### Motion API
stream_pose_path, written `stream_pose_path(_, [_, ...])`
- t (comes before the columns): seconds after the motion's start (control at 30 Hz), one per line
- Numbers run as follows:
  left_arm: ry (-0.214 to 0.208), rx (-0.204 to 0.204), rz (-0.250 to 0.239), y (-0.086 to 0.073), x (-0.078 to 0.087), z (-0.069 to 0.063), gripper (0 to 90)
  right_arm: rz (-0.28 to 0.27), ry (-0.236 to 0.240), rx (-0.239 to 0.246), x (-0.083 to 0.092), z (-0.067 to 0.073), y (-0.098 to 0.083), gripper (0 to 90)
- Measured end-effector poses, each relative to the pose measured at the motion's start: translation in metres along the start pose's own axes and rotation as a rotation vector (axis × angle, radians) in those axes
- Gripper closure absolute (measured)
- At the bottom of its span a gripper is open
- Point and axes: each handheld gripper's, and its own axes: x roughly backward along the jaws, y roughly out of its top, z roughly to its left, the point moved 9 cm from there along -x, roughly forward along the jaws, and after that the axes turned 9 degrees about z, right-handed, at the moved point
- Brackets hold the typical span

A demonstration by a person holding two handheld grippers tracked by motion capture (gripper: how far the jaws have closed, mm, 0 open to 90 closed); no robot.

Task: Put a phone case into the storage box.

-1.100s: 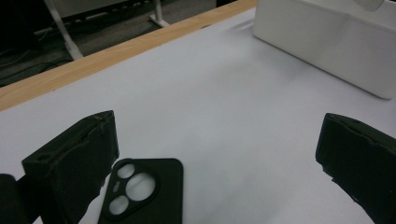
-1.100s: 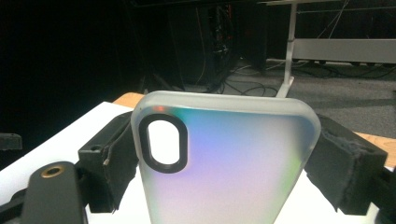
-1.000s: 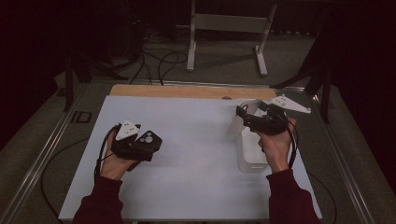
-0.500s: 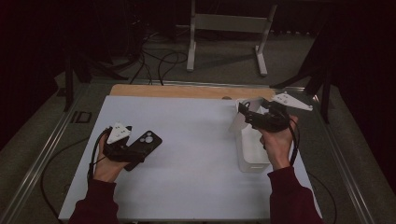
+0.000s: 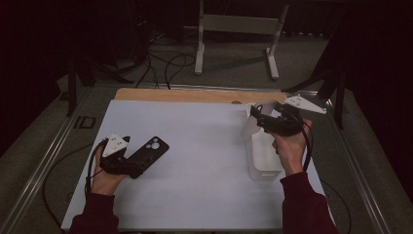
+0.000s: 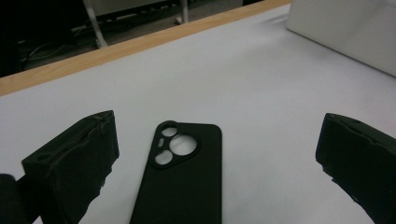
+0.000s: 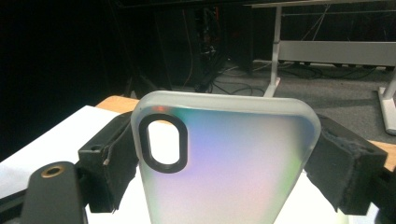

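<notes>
White tabletop (image 5: 204,146) is being used: a black phone case (image 6: 182,177) is being straddled by the left gripper's (image 5: 127,165) parted jaws, while a light, probably flexible translucent case (image 7: 224,163) is being clamped edgewise in the right gripper (image 7: 224,158).

Black phone case (image 5: 147,152) laid flat on surface (image 5: 204,146), left side; white box (image 5: 263,156) set at right, well apart.

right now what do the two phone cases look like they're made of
Black phone case: matte, no glare, soft rounded edges, so probably silicone or rubbery plastic.
Translucent phone case, gripped in the right claw: frosted, with an iridescent pink-green sheen and a black camera ring, likely flexible plastic.
</notes>
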Motion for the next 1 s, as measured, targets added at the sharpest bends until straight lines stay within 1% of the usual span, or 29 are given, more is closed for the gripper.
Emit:
stream_pose_path(0.1, [-0.001, 0.005, -0.006, -0.001, 0.001, 0.001, 0.0, -0.001, -0.001, 0.001, 0.0, 0.0, 0.0, 16.6])
stream_pose_path(0.13, [0.004, 0.003, -0.006, -0.006, 0.002, 0.002, 0.0, -0.001, -0.003, 0.0, -0.001, -0.001, 0.0, 16.7])
stream_pose_path(0.23, [0.005, 0.005, -0.006, -0.009, 0.002, 0.002, 0.0, 0.001, -0.008, -0.001, -0.002, -0.003, 0.0, 16.6])
stream_pose_path(0.4, [0.007, 0.023, -0.008, -0.017, 0.002, 0.004, 0.0, 0.0, -0.016, -0.004, -0.002, -0.006, 0.002, 16.6])
stream_pose_path(0.53, [0.008, 0.022, -0.011, -0.021, 0.002, 0.006, 0.0, 0.0, -0.023, -0.007, -0.002, -0.009, 0.004, 16.6])
stream_pose_path(0.7, [0.014, 0.02, -0.011, -0.023, 0.001, 0.008, 0.0, -0.005, -0.032, -0.012, -0.002, -0.012, 0.007, 16.7])
stream_pose_path(0.8, [0.018, 0.027, -0.017, -0.023, 0.002, 0.009, 0.0, -0.008, -0.035, -0.014, -0.003, -0.014, 0.008, 16.7])
stream_pose_path(1.0, [0.016, 0.03, -0.018, -0.024, 0.001, 0.01, 0.0, -0.003, -0.044, -0.021, -0.008, -0.017, 0.009, 16.6])
